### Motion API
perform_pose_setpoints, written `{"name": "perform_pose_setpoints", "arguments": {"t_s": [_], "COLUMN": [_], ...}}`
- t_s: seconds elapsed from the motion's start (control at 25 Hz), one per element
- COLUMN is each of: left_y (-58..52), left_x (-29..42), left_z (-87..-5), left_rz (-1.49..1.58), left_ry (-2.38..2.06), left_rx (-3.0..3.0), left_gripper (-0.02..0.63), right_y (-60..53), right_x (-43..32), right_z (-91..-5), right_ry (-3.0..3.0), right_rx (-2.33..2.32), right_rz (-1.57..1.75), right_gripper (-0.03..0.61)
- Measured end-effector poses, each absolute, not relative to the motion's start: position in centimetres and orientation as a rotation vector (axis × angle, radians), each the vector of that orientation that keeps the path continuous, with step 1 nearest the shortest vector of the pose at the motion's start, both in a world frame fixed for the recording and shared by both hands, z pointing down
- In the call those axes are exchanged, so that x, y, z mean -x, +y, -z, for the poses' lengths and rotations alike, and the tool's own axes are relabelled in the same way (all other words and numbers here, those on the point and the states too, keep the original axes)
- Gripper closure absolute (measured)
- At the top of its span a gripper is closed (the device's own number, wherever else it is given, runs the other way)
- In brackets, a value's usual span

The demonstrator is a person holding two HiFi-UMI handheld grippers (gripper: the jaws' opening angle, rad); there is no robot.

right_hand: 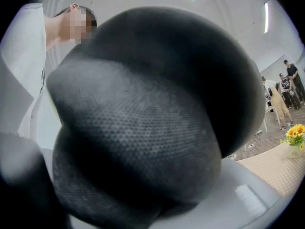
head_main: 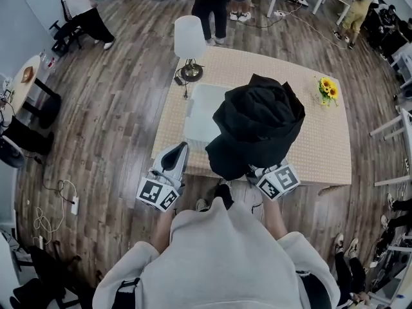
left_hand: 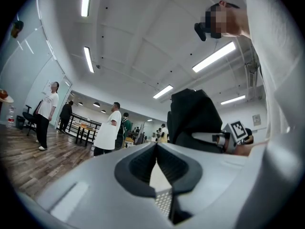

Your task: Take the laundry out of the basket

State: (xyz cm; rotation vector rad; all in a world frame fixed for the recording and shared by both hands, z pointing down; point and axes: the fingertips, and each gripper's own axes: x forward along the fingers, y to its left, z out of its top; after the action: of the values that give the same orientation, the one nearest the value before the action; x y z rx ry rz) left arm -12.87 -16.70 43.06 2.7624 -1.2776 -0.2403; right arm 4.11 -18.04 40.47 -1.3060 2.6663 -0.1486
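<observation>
Laundry, a black bundle, is clamped in the right gripper and bulks up toward 12 o'clock over the table. Left gripper sits at its 9 o'clock, jaws together and empty, nearer the white basket at 11.

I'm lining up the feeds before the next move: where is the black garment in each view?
Head view: black garment at centre, over the table's near edge.
Left gripper view: right of centre, above the jaws.
Right gripper view: fills most of the picture.
Shared landmark: sunflowers, in head and right gripper views only.
</observation>
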Motion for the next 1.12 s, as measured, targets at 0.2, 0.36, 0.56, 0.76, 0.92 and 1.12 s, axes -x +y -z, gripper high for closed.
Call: {"name": "perform_pose_setpoints", "arguments": {"t_s": [0.2, 0.36, 0.56, 0.76, 0.92, 1.12], "left_y": [-13.1, -11.1, -8.5, -4.3, -0.7, 2.5], "left_x": [14.0, 13.2, 11.6, 9.3, 7.1, 6.1], "left_z": [-43.0, -42.8, -42.1, -41.7, -42.0, -42.6], "left_rz": [0.246, 0.244, 0.252, 0.26, 0.249, 0.238], "left_ry": [-1.236, -1.216, -1.221, -1.238, -1.238, -1.258], "left_rx": [-2.786, -2.799, -2.813, -2.811, -2.818, -2.816], "left_gripper": [0.606, 0.606, 0.606, 0.606, 0.606, 0.606], "right_y": [-13.4, -10.8, -7.7, -3.6, -0.7, 2.3], "right_x": [-1.9, -2.3, -3.6, -5.7, -7.8, -9.0], "right_z": [-40.9, -41.3, -41.9, -42.7, -43.1, -44.1], "right_ry": [2.683, 2.694, 2.69, 2.693, 2.686, 2.678], "right_rx": [1.323, 1.334, 1.34, 1.333, 1.329, 1.327], "right_rz": [0.136, 0.14, 0.168, 0.192, 0.208, 0.206], "right_gripper": [0.394, 0.394, 0.394, 0.394, 0.394, 0.394]}}
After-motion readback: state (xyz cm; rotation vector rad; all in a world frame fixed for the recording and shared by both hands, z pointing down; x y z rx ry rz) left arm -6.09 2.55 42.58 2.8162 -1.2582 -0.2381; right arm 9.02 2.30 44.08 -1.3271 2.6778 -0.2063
